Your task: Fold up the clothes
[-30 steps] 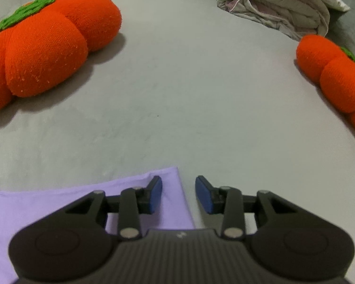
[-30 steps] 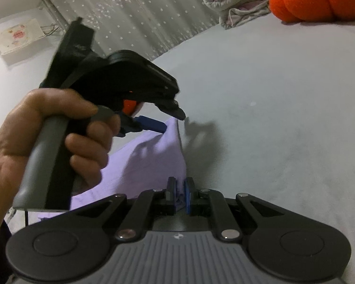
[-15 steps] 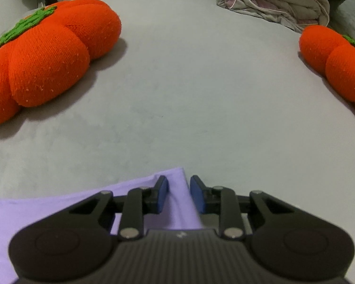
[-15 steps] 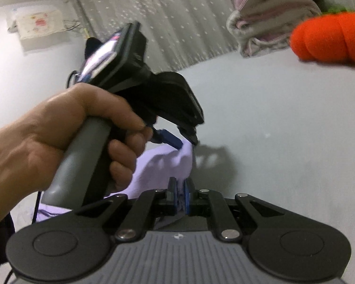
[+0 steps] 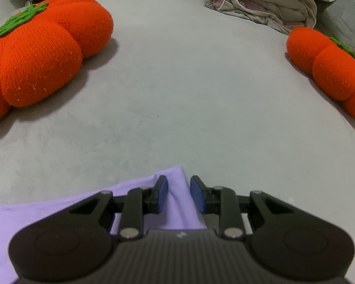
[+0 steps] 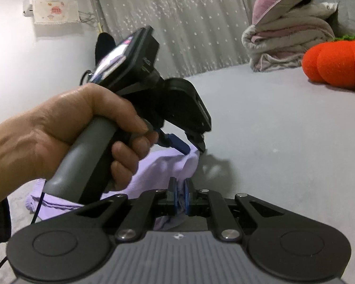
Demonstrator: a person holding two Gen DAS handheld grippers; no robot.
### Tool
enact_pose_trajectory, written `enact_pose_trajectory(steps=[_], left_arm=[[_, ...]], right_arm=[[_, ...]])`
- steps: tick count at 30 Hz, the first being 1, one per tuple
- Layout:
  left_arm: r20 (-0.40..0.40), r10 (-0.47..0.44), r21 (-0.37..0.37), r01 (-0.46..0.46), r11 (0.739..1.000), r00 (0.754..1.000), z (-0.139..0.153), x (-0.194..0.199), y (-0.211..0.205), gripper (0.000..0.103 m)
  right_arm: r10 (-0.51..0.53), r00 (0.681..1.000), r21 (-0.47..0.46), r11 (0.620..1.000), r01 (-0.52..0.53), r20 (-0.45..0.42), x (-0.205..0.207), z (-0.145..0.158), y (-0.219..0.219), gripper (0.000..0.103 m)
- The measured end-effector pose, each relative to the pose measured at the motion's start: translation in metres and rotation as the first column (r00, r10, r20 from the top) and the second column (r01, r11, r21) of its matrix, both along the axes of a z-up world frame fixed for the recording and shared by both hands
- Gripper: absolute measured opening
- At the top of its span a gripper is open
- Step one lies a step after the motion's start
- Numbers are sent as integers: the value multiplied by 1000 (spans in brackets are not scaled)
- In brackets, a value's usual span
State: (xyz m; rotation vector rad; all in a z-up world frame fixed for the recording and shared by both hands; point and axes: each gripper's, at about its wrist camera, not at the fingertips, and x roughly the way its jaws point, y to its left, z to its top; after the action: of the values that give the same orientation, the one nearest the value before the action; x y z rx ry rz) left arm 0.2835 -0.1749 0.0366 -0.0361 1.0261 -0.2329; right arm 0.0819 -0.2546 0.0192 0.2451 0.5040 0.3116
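My left gripper sits with its blue pads a narrow gap apart, straddling the raised corner of the thin lilac cloth garment, which lies spread on the grey velvety bed cover; I cannot tell whether the pads touch the fabric. My right gripper has its pads pinched tight on a fold of the same garment. My left hand grips the other tool's grey handle. Two knitted orange pumpkin cushions flank the bed; folded pale quilts sit behind.

Bedroom: grey bed, folded quilts, curtain.
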Motion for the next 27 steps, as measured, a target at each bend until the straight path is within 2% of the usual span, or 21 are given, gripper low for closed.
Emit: enact_pose_trajectory(steps=[4, 6, 16, 17, 18, 19, 22, 24, 27], left_arm=[[6, -4, -3, 4, 1000, 1000, -1, -1, 1, 24], [2, 0, -15, 0, 1000, 1000, -1, 0, 3, 24], [-2, 2, -39, -2, 999, 1000, -2, 1, 7, 24], [-3, 2, -40, -2, 999, 1000, -1, 1, 7, 24], [-4, 2, -41, -2, 999, 1000, -1, 2, 7, 24], [-5, 3, -42, -3, 999, 1000, -1, 2, 7, 24], [-14, -1, -48, 1, 999, 1000, 0, 3, 7, 28], [-18, -10, -50, 9, 999, 1000, 3, 2, 8, 41], [-25, -22, -53, 21, 998, 999, 7, 1, 9, 52]], right_arm=[[-22, 997, 39, 999, 25, -78, 8, -7, -10, 13], [-31, 994, 64, 997, 38, -108, 12, -11, -16, 22], [-41, 980, 216, 973, 84, -196, 23, -23, -37, 22], [-37, 980, 221, 972, 81, -197, 24, -23, -37, 14], [-36, 982, 211, 974, 76, -188, 23, -22, -34, 9], [-36, 984, 199, 977, 71, -175, 23, -22, -32, 9], [-28, 998, 119, 992, 34, -47, 9, -8, -19, 9], [-3, 999, 29, 1000, 2, 47, -1, 1, -3, 9], [52, 989, -88, 995, -40, 139, -13, 8, 18, 9]])
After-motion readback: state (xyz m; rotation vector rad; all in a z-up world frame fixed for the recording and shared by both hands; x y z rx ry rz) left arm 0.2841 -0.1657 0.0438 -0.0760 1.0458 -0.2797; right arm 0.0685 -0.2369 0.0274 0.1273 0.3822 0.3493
